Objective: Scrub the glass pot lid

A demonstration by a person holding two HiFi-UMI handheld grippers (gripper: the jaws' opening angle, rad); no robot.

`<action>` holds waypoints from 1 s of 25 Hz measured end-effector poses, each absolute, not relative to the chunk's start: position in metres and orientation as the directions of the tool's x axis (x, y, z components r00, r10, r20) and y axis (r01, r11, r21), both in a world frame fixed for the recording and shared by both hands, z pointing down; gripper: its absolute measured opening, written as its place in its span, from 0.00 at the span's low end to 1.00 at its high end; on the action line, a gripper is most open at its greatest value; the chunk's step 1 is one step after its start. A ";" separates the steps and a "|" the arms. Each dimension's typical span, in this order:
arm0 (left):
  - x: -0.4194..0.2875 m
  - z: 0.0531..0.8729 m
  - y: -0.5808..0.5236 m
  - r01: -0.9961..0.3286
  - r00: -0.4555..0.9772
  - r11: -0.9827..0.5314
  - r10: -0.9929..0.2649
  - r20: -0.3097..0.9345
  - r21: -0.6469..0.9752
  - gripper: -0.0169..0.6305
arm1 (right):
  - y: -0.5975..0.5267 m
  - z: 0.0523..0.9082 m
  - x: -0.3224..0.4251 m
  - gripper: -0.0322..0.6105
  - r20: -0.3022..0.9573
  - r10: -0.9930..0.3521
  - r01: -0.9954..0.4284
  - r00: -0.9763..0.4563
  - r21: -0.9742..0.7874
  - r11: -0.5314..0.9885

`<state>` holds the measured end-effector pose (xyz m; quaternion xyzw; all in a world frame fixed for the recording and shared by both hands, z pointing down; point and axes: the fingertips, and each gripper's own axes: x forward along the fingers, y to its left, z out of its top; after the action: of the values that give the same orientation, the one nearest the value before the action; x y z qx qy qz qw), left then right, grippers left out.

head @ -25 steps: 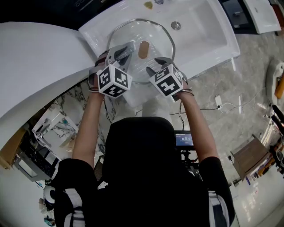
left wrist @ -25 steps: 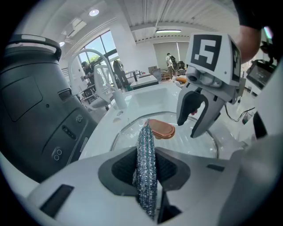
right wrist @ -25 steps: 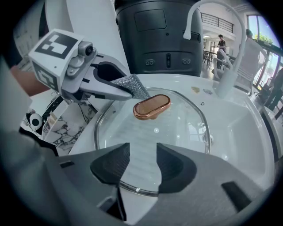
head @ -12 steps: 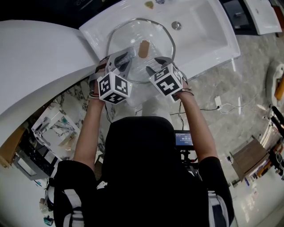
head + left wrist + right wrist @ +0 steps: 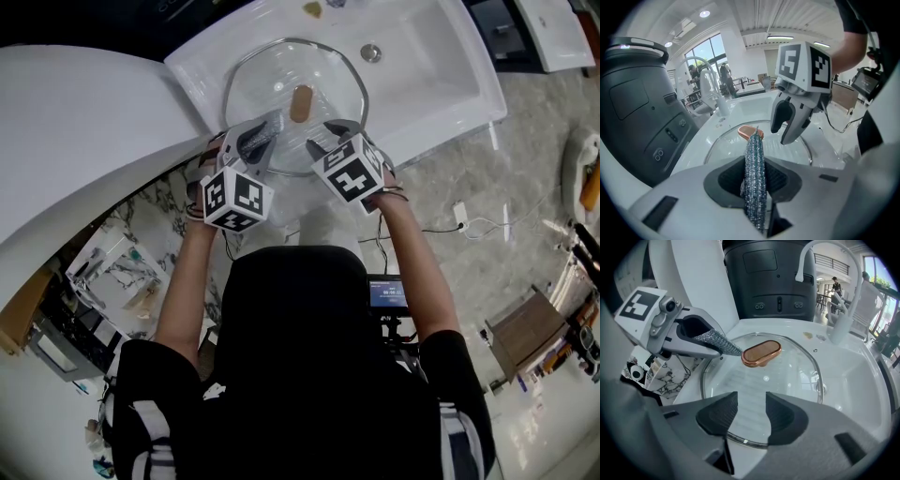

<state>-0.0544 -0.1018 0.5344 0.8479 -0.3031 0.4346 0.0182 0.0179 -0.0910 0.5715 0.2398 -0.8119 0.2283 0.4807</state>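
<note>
1. Glass pot lid (image 5: 272,89) lies in the white sink (image 5: 441,75), at 12 o'clock from me. Its brown knob (image 5: 302,101) is on top.
2. My left fingers (image 5: 258,136) are shut tight on a shiny scrub pad (image 5: 754,159). The pad sticks out toward the knob.
3. In the last second my left hand slid back a little, toward 7 o'clock. Now the pad is nearer the lid's 7 o'clock edge.
4. I think that is the pull-back part of a scrub stroke. So the scrubbing looks under way, not done.
5. My right fingers (image 5: 751,401) have not moved. They wait at the lid's 5 o'clock edge, about half open, and pinch nothing. Glass shows in the gap. I cannot tell if they touch the lid.
6. I see no words on the lid or pad. My cubes (image 5: 352,173) have only black and white squares. The little screen (image 5: 388,294) by my waist is too small to read.
</note>
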 end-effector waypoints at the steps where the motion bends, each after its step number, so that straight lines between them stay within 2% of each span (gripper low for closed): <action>1: -0.055 0.534 -0.103 -0.535 0.439 -0.813 -0.499 0.747 -0.230 0.15 | -0.091 0.572 0.018 0.32 0.890 -0.170 -0.609 -0.424 -0.141 0.781; 25: -0.055 0.534 -0.145 -0.540 0.422 -0.800 -0.525 0.739 -0.261 0.15 | -0.090 0.572 0.014 0.31 0.886 -0.169 -0.599 -0.432 -0.142 0.788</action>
<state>-0.0554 -0.1450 0.5335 0.8430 -0.3158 0.4354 0.0083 0.0144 -0.0896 0.5717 0.2355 -0.8158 0.2250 0.4779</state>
